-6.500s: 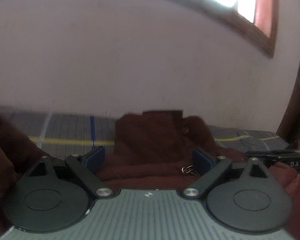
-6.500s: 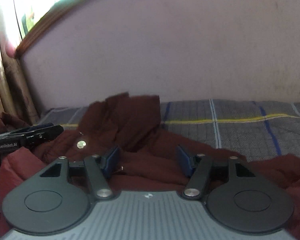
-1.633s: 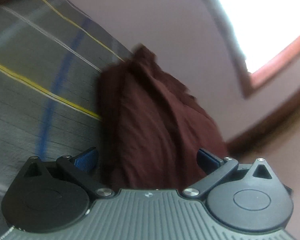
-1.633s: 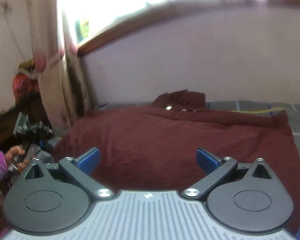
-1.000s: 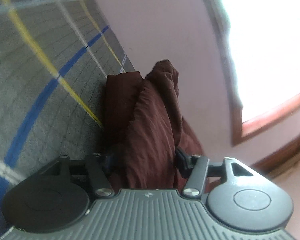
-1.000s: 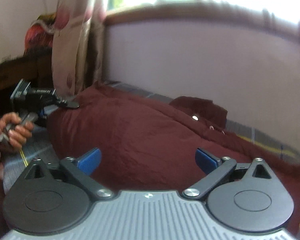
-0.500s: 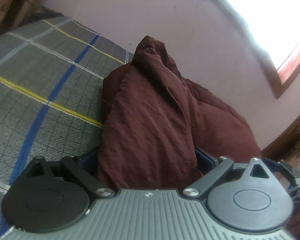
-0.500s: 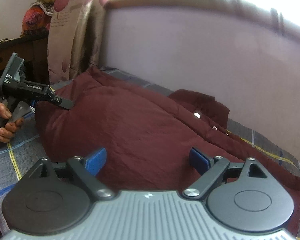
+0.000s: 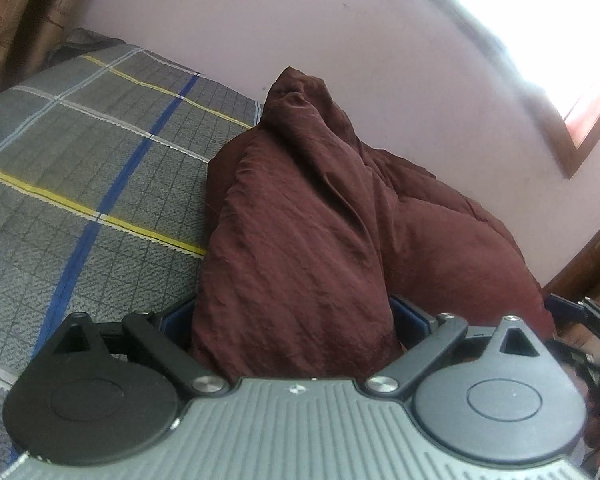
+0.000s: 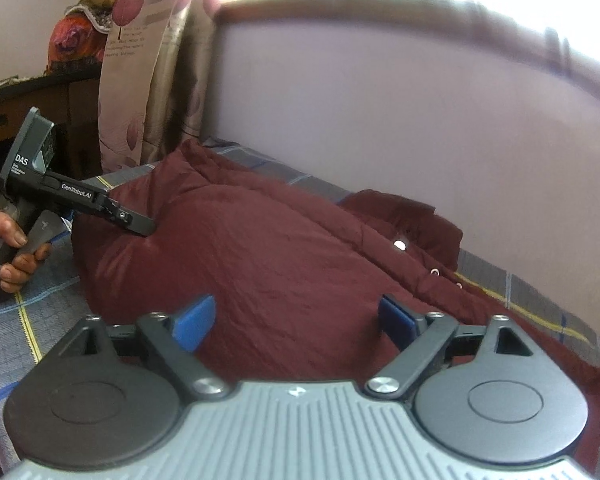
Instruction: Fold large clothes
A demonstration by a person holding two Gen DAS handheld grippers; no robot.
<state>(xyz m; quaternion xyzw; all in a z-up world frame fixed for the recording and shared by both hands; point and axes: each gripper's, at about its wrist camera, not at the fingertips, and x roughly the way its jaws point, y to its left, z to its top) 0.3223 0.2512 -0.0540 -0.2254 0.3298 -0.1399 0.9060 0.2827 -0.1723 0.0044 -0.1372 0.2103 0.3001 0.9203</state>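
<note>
A large maroon garment [image 10: 284,264], a jacket or coat with metal snaps down its front, lies spread across a bed covered in a grey plaid blanket [image 9: 80,184] with blue, yellow and white stripes; a pale wall runs behind the bed. The person holds a two-finger gripper in each hand. The left gripper [image 9: 296,320] sits at one end of the garment with its jaws spread wide, and a raised ridge of bunched fabric fills the space between the blue pads without being visibly pinched. In the right wrist view, the left gripper's black body reaches in from the left, its tip against the cloth, with the person's hand [image 10: 12,252] on the handle. The right gripper [image 10: 296,318] hovers low at the near edge of the garment; its jaws are closing, with fabric lying beneath and between the blue pads, though the pads do not yet appear to press on it. The garment's long axis seems to run from the left gripper's end across towards the snaps and collar. Both grippers are right at the cloth, so the coming fold likely depends on each securing its own edge.
</note>
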